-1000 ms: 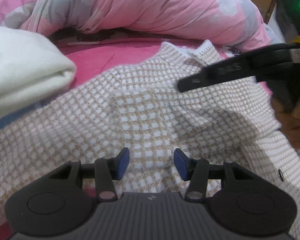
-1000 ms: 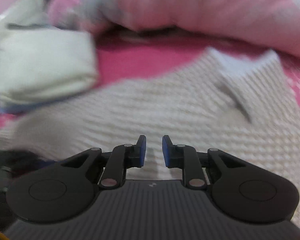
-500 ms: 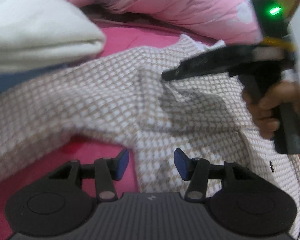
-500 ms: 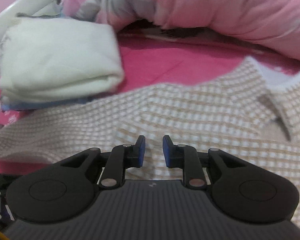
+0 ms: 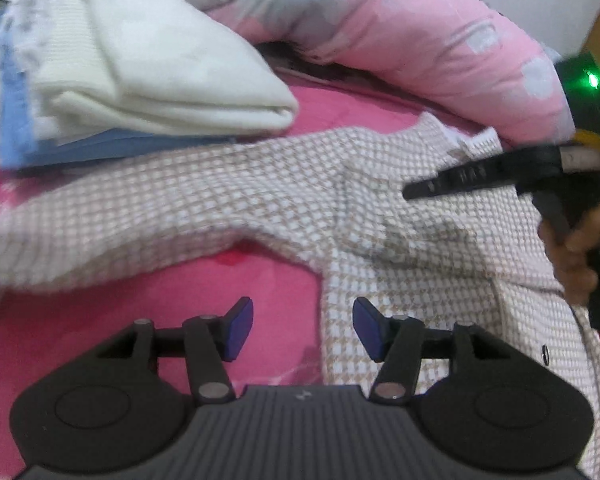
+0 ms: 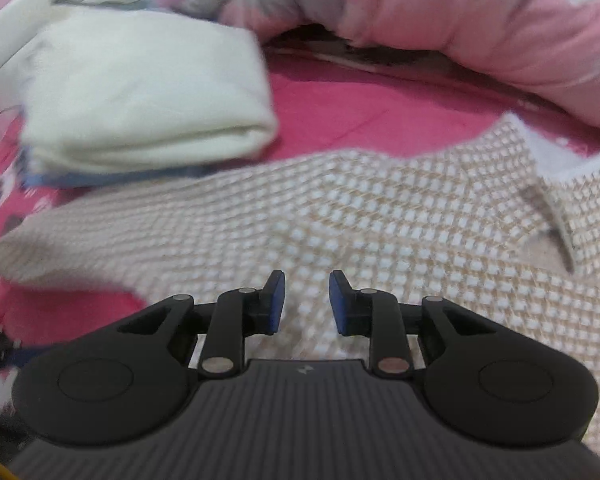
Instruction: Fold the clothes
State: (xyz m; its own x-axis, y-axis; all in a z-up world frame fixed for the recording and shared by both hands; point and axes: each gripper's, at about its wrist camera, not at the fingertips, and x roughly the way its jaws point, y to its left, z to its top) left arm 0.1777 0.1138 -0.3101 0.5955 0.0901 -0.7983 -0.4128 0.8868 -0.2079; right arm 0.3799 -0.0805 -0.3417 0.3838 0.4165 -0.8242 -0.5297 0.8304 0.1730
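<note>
A beige-and-white checked shirt (image 5: 292, 184) lies spread on the pink bedsheet (image 5: 148, 304), one sleeve stretched to the left and its collar (image 6: 556, 184) at the far right. My left gripper (image 5: 300, 330) hovers over the shirt's side edge below the armpit; its jaws are opening and hold nothing. My right gripper (image 6: 305, 304) hangs above the shirt's chest (image 6: 340, 216); its jaws are opening a little, with no cloth between the blue pads. In the left wrist view the right gripper (image 5: 416, 190) reaches in from the right, held by a hand (image 5: 572, 252).
A stack of folded clothes, a cream one (image 5: 160, 72) on a blue one (image 5: 112, 146), sits at the far left beside the sleeve. A rolled pink and grey quilt (image 5: 400, 28) runs along the back of the bed.
My left gripper has pulled back and left off the shirt's middle to its side edge, exposing pink sheet, and its jaws have widened. The right gripper has opened slightly and backed off a little.
</note>
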